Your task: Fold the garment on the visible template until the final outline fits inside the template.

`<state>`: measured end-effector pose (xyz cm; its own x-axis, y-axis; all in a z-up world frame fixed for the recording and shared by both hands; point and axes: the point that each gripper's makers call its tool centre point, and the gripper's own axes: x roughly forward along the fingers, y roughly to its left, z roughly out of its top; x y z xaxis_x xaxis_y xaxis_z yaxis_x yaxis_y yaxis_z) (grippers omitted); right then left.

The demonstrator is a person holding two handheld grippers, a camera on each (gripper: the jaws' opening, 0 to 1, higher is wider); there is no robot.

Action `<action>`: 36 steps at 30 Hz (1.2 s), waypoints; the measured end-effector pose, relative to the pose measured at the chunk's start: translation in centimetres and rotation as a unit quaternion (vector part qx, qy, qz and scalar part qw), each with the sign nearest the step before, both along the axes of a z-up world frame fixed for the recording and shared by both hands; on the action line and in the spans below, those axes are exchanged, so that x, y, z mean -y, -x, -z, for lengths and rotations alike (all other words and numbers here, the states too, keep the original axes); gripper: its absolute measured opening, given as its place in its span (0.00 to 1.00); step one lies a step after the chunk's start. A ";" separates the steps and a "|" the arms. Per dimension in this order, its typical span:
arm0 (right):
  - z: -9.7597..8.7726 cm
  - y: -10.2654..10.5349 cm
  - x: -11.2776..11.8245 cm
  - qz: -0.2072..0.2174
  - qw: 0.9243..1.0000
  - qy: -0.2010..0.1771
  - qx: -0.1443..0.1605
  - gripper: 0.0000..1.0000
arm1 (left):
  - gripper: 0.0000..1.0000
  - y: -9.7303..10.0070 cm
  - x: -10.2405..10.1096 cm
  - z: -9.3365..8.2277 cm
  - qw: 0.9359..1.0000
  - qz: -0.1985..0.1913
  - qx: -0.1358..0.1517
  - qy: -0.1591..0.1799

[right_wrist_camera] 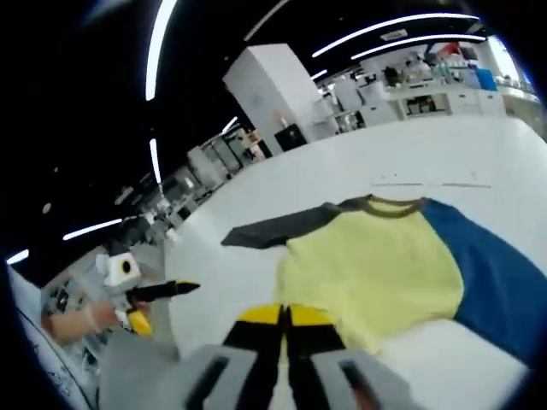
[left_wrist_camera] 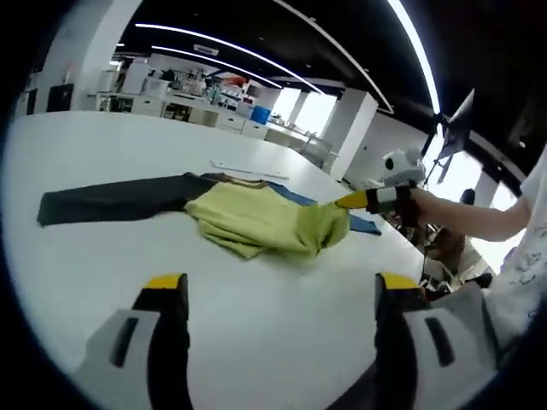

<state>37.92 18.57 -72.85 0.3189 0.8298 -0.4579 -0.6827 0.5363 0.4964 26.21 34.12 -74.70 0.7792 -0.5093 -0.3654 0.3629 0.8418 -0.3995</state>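
I see the soft yellow shirt with one dark grey sleeve and one blue sleeve (left_wrist_camera: 256,218) lying on the big white counter (left_wrist_camera: 102,141). In the left gripper view my right gripper (left_wrist_camera: 352,201) has its yellow tips pinched on the bottom edge of the shirt and is lifting that edge up over the yellow middle. In the right gripper view the same jaws sit pressed close together (right_wrist_camera: 285,318) with yellow cloth right at the tips, so I say they are gripping the shirt (right_wrist_camera: 376,265).

My left gripper (left_wrist_camera: 282,295) has its jaws wide apart, holding nothing. The shirt lies ahead of it, past a strip of bare counter.

The shirt's long line runs from the grey sleeve (left_wrist_camera: 111,201) across to the blue sleeve (left_wrist_camera: 363,224). The right gripper is on the blue side and already touching. The left gripper is nearer the grey sleeve, so I think that sleeve is its job next. I cannot make out the template lines for sure.
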 end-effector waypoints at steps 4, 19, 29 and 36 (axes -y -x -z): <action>0.1 -1.9 -1.3 0.005 0.999 0.012 -0.030 0.00 | 0.87 0.2 -0.2 0.0 1.000 -0.008 0.000 0.004; 3.1 -5.3 -5.7 0.003 0.995 0.072 -0.071 0.00 | 0.85 1.1 -0.5 0.2 0.999 -0.031 -0.004 0.013; 5.6 -5.1 -5.8 -0.010 0.991 0.104 -0.078 0.00 | 0.85 1.5 -0.7 0.0 0.999 -0.047 -0.003 0.023; 4.5 -5.2 -5.1 -0.039 0.992 0.114 -0.022 0.00 | 0.84 1.5 -0.9 0.4 0.999 -0.045 -0.007 0.025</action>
